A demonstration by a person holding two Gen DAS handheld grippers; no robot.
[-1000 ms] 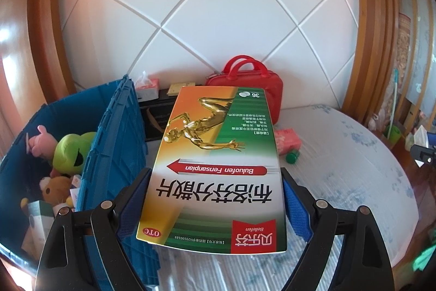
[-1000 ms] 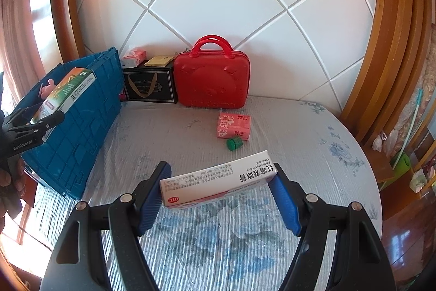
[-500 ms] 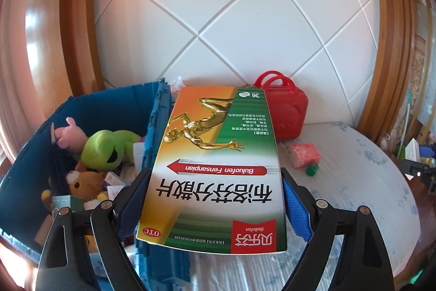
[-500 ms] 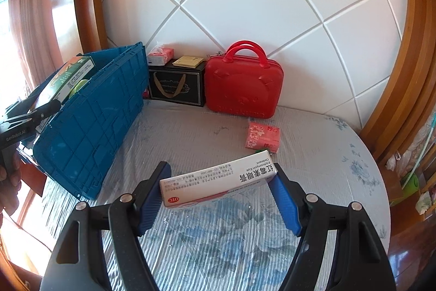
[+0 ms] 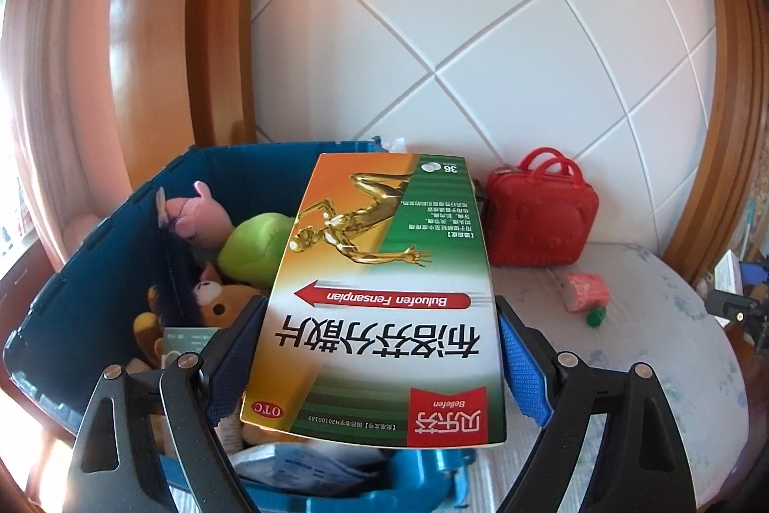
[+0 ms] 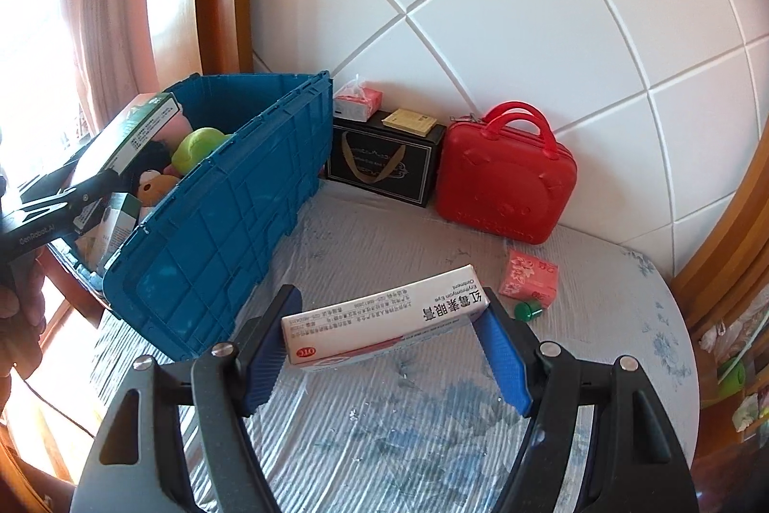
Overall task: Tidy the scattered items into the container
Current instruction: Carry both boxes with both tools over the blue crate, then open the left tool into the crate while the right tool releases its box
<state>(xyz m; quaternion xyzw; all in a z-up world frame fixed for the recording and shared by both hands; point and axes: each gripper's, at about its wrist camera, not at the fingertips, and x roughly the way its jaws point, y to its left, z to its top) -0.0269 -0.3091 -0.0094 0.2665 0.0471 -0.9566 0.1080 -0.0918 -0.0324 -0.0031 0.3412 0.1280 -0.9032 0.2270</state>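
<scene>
My left gripper is shut on a large orange-and-green medicine box and holds it over the open blue crate. The same box and crate show at the left of the right wrist view. My right gripper is shut on a long white ointment box, held above the table to the right of the crate. A pink packet and a small green cap lie on the table.
The crate holds plush toys and small boxes. A red case and a black gift box stand against the tiled wall. The table has a patterned cloth; its round edge falls away at the right.
My left gripper has swung left with the medicine box, from beside the crate wall to over its open inside. My right gripper has turned left toward the crate, still holding the ointment box.
</scene>
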